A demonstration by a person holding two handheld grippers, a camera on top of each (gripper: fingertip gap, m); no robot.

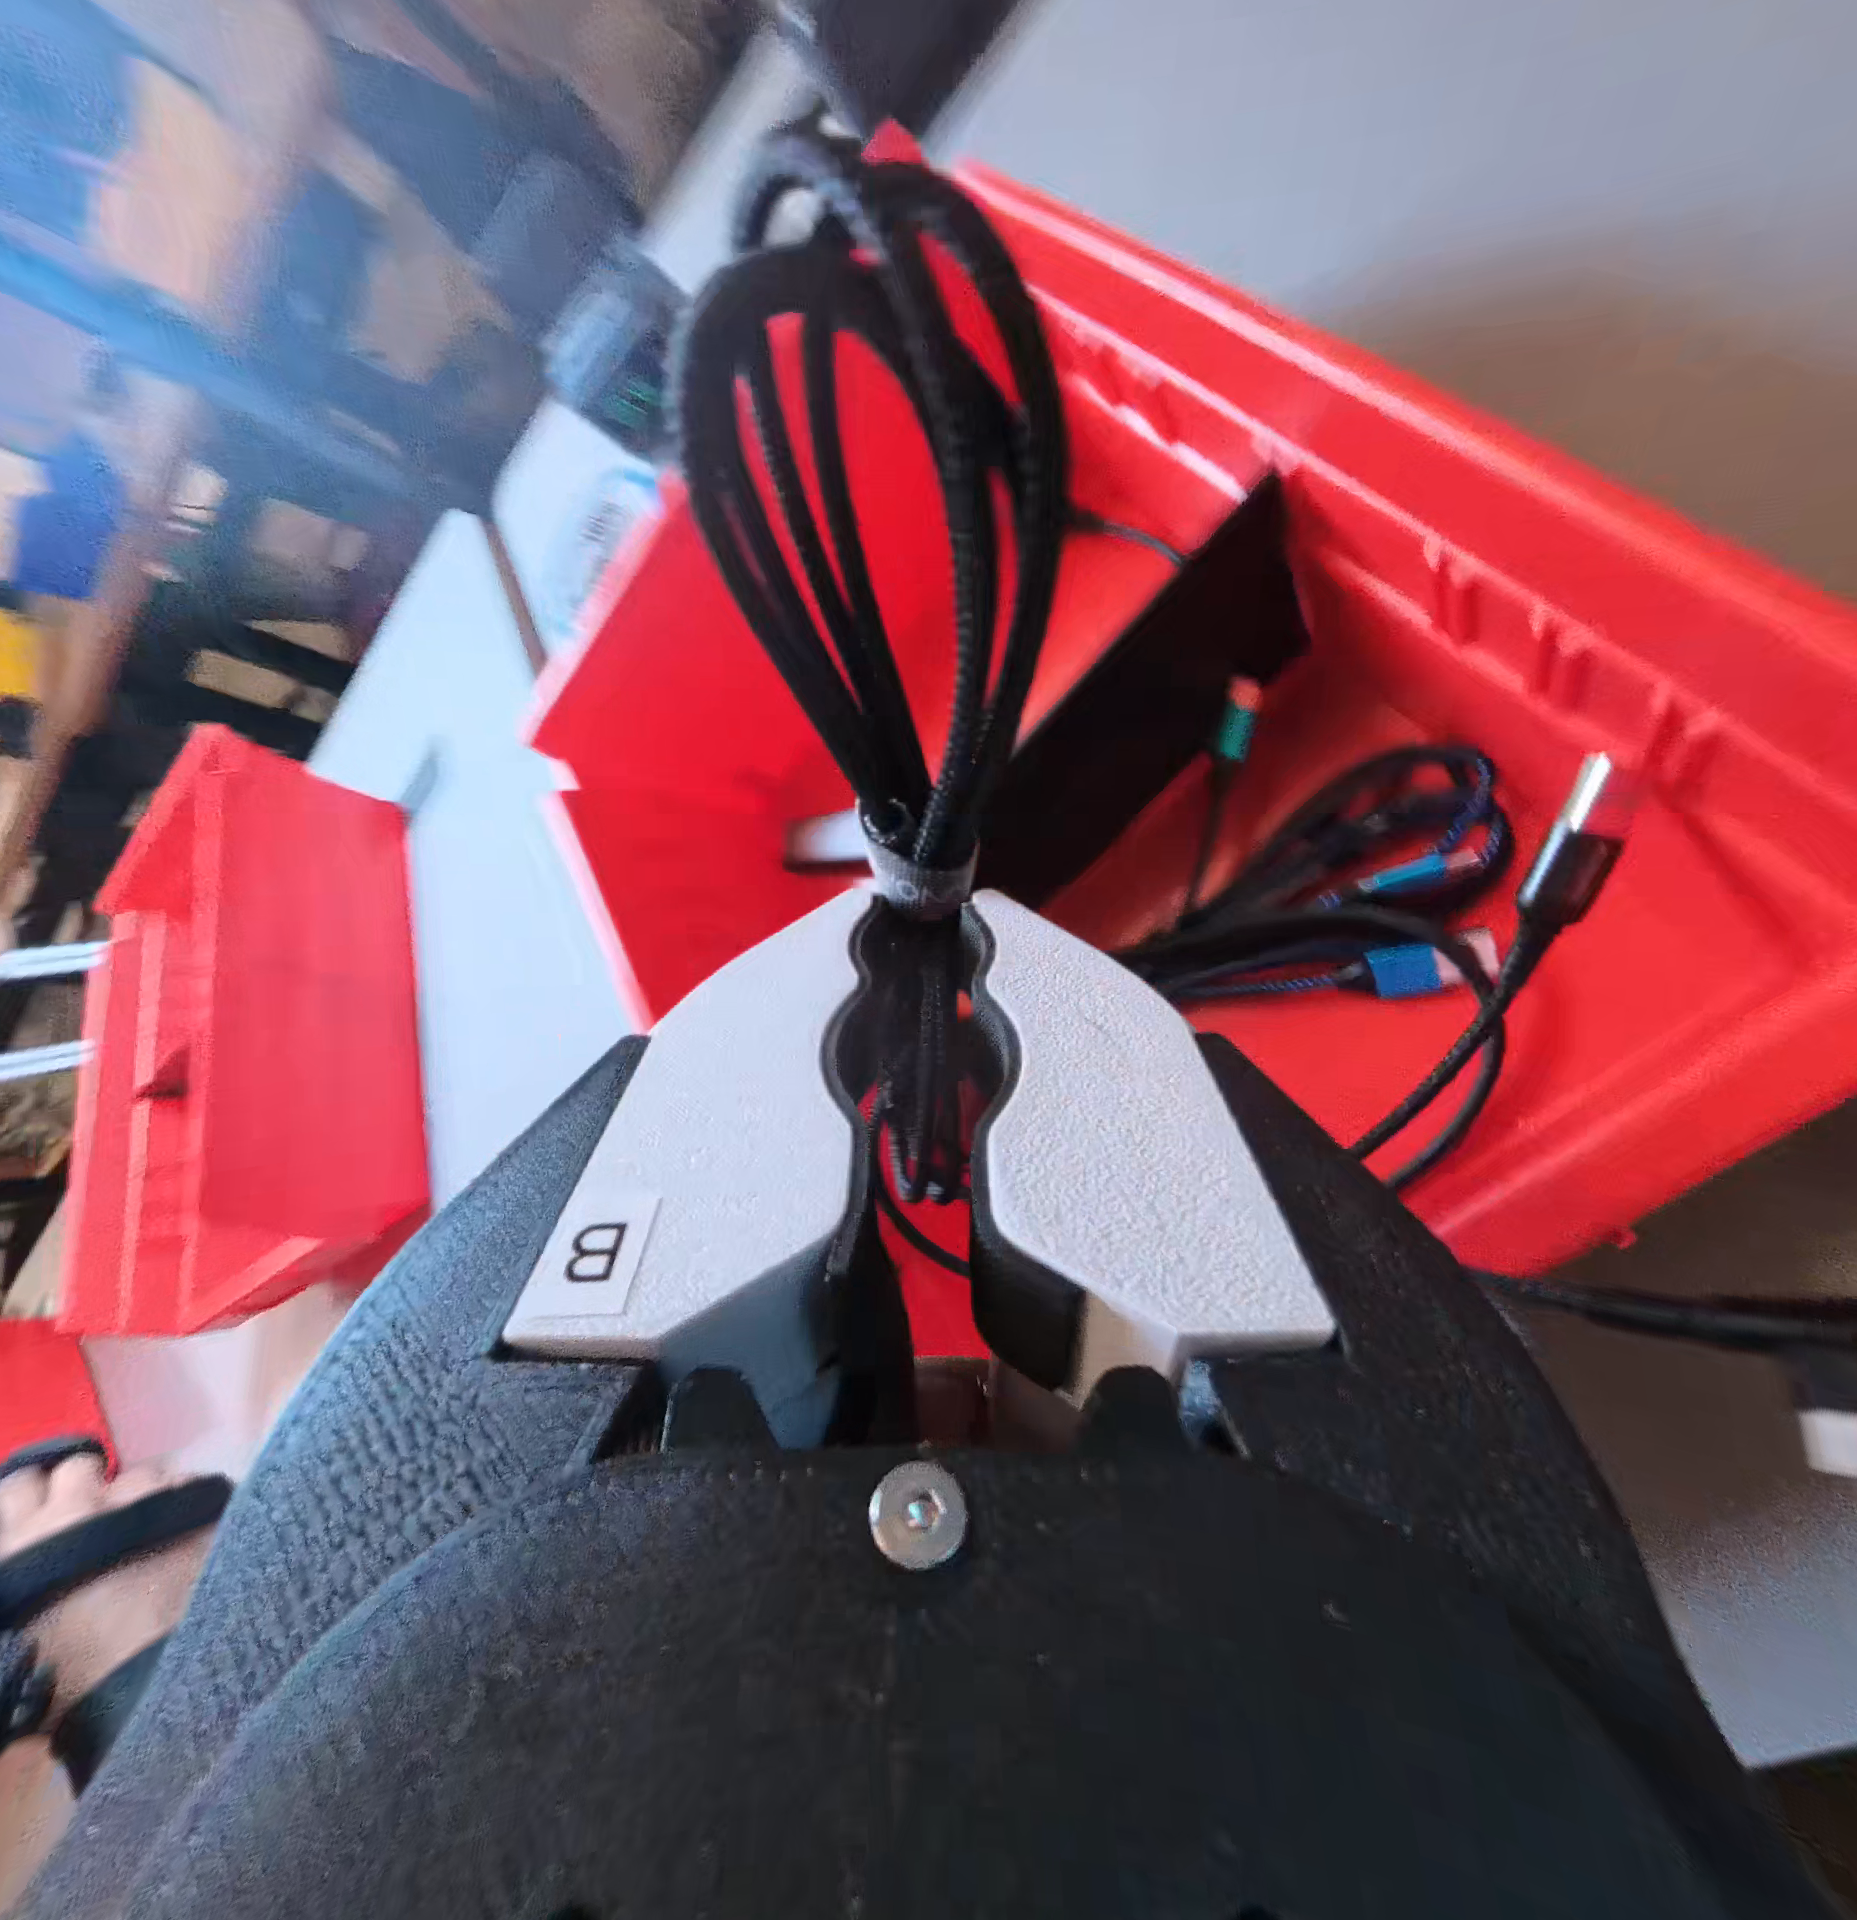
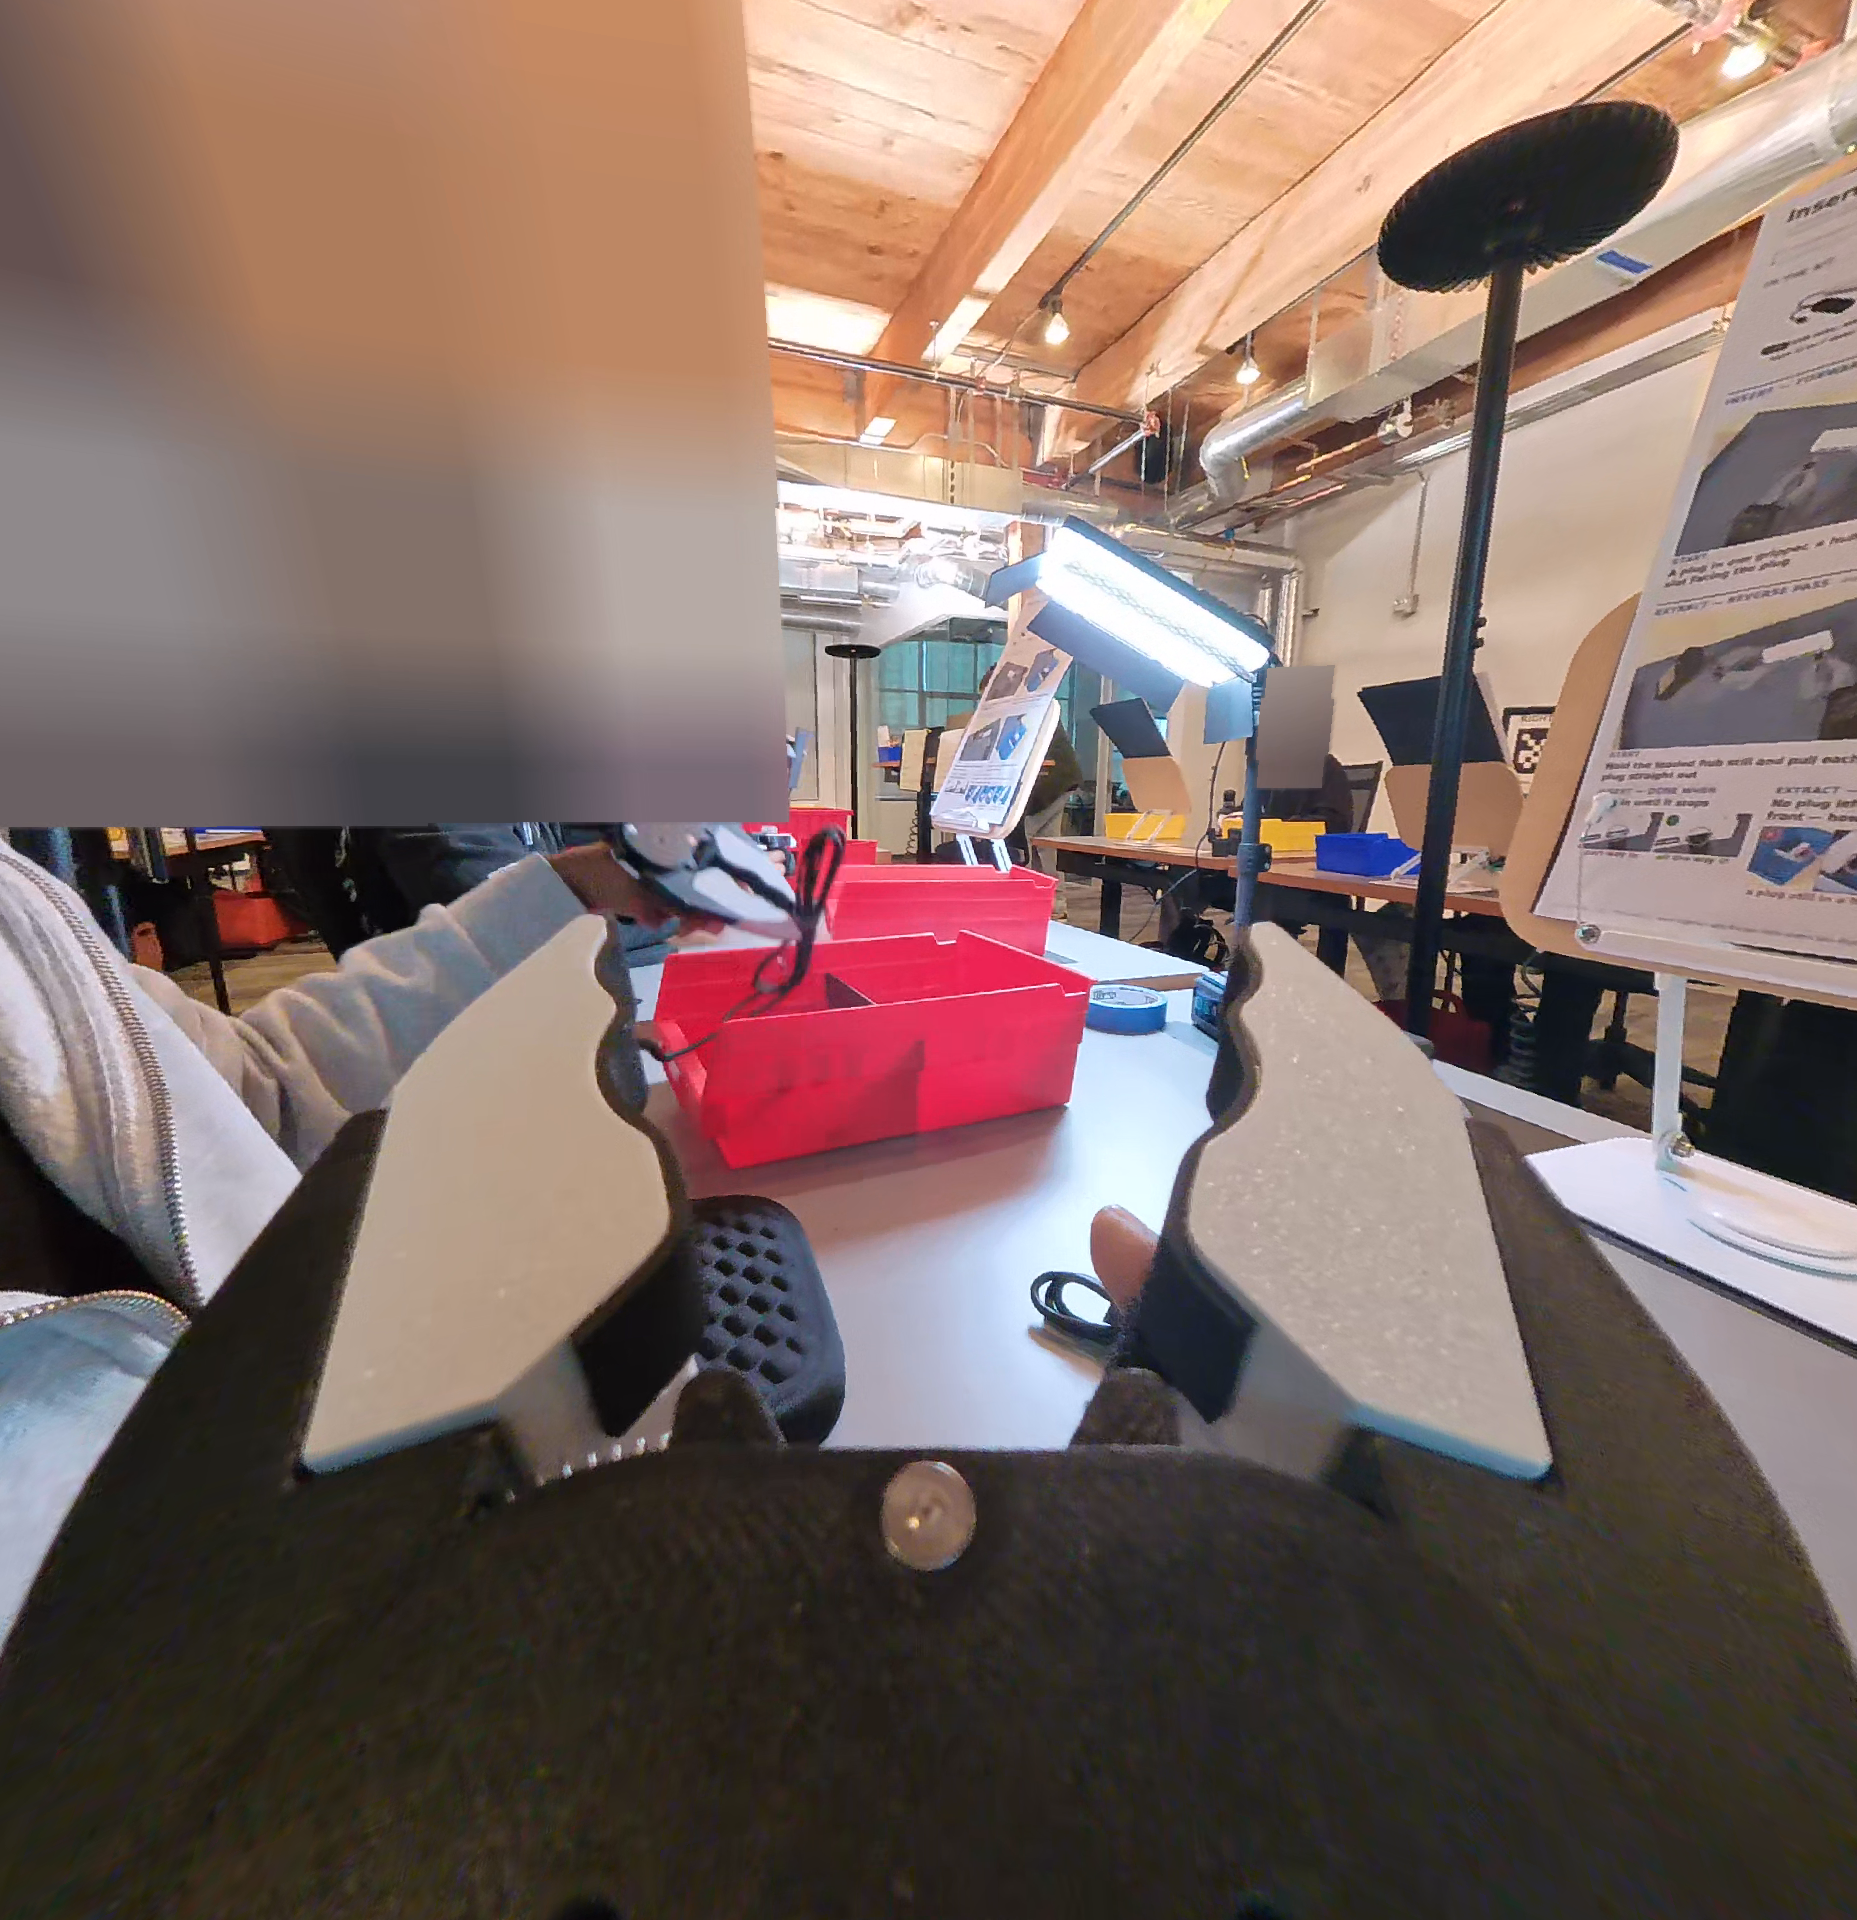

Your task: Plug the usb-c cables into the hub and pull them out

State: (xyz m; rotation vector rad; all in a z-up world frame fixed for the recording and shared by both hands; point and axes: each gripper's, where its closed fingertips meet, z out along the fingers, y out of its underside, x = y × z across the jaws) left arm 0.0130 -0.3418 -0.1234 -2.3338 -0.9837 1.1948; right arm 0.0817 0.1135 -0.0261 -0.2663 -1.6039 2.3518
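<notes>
- Left gripper (image 1: 919,935) jaws clamp a tied black cable bundle (image 1: 882,540) above the red bin (image 1: 1526,644).
- Right gripper (image 2: 924,1049) jaws gape wide, empty.
- Judging from this, nothing is plugged yet; no hub visible.

The left claw (image 1: 919,925) has pale grey speckled fingers (image 1: 737,1101) on a black textured body, and so does the right claw (image 2: 919,997). The bundled cable (image 1: 882,499) is black braid, banded by a grey strap (image 1: 919,868). The bin (image 1: 1526,665) is bright red with a black divider (image 1: 1163,707). Loose cables (image 1: 1350,914) inside show blue and teal plugs. The counter (image 2: 934,1268) is light grey; the tape roll (image 2: 1126,1006) is blue.
</notes>
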